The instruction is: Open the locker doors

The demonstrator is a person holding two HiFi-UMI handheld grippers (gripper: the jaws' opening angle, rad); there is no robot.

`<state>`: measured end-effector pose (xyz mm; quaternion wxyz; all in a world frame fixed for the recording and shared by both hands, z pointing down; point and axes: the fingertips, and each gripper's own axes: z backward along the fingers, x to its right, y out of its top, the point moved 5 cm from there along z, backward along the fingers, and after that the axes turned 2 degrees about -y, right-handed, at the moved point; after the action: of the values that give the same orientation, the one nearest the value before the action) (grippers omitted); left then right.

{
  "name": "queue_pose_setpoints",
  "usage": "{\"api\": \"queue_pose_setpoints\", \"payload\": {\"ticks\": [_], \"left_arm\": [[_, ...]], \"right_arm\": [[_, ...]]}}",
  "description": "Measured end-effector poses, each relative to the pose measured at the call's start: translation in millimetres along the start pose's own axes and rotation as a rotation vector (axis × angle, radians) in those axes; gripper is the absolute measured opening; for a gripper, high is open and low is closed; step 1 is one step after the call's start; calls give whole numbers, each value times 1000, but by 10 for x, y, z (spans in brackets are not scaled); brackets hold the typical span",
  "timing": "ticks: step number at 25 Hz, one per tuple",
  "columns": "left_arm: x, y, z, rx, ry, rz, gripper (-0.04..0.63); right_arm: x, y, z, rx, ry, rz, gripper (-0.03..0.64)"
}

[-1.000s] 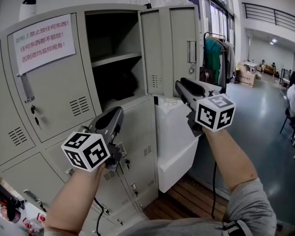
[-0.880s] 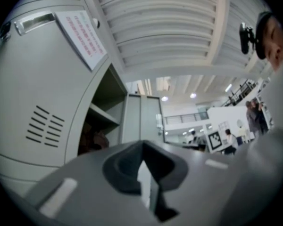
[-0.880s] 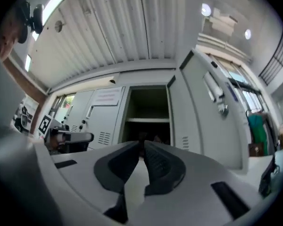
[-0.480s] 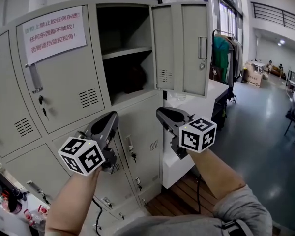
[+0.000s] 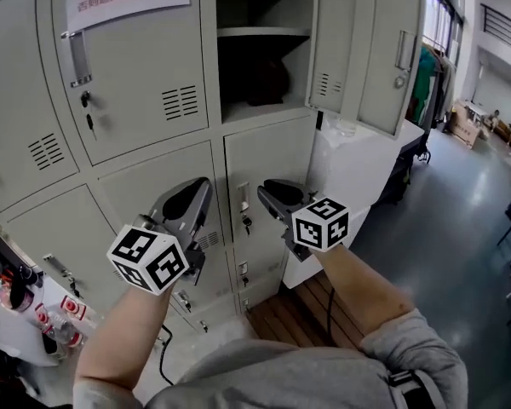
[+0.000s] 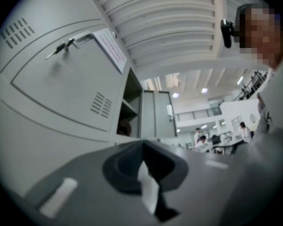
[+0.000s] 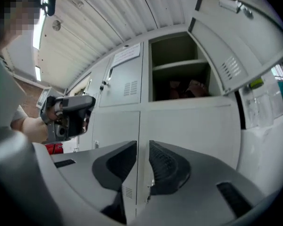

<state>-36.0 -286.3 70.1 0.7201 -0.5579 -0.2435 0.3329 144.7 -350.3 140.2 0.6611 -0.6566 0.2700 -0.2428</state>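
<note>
- Since the earlier frames, both grippers have dropped from the level of the top row to the middle row, and the head view has tilted down with them. The right gripper (image 5: 272,192) has left the open upper door (image 5: 379,49) behind.
- Task state: that upper right door stands swung out to the right, exposing its compartment (image 5: 260,66). Every other door in view is closed, so I judge the task to be at an early stage.
- Step in hand: approach to the next door. The middle-row door (image 5: 277,156) directly below the open compartment is the likely target; its latch (image 5: 243,199) sits on the door's left edge, just beside the right gripper's tips.
- Right gripper: jaws parallel with a narrow slit between them. Only the seam between two doors shows through the slit, so it holds nothing.
- Left gripper (image 5: 196,196): jaw tips pressed together on nothing. It points up and forward at the neighbouring closed door (image 5: 153,181), near it, but I cannot confirm contact.
- Pose: both forearms reach forward side by side, marker cubes toward me and jaws angled up at the locker faces. The right sits slightly nearer the latch.
- Next move, as I judge it: widen the right jaws, set them round the latch, close, then pull outward along the hinge arc. The left gripper should stay out of the swing path.
</note>
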Motion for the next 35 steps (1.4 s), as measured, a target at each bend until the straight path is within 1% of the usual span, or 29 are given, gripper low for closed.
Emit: {"api": "queue_pose_setpoints", "payload": {"ticks": [2, 3, 6, 10, 13, 17, 21, 25, 30, 33, 35], "left_arm": [[-77, -267, 142, -25, 35, 23, 5], [-115, -402, 222, -41, 55, 36, 5], [-198, -800, 456, -98, 112, 72, 4], [-234, -1214, 705, -163, 164, 113, 5], [-214, -1366, 827, -189, 179, 127, 5], [-207, -1424, 907, -202, 186, 124, 5], [-244, -1425, 954, -199, 196, 136, 5], [-268, -1444, 941, -203, 190, 144, 4], [-215, -1534, 783, -216, 138, 157, 5], [-142, -1606, 617, -222, 88, 170, 5], [-78, -1656, 494, -227, 52, 179, 5]], "right_arm": [[-1, -319, -224, -54, 1, 6, 100], [-1, -463, -323, -77, 1, 6, 118], [1, -809, -555, -125, 5, -2, 132], [42, -1060, -766, -166, -19, 27, 141], [50, -1125, -887, -169, -32, 25, 147], [78, -1114, -1011, -149, -53, -2, 155], [55, -1116, -1082, -150, -17, -15, 156], [23, -1121, -967, -131, 9, -19, 156], [-36, -1149, -495, -87, 34, -23, 152], [-13, -1174, -74, -45, 20, -58, 149], [53, -1197, 251, -17, -14, -76, 149]]}}
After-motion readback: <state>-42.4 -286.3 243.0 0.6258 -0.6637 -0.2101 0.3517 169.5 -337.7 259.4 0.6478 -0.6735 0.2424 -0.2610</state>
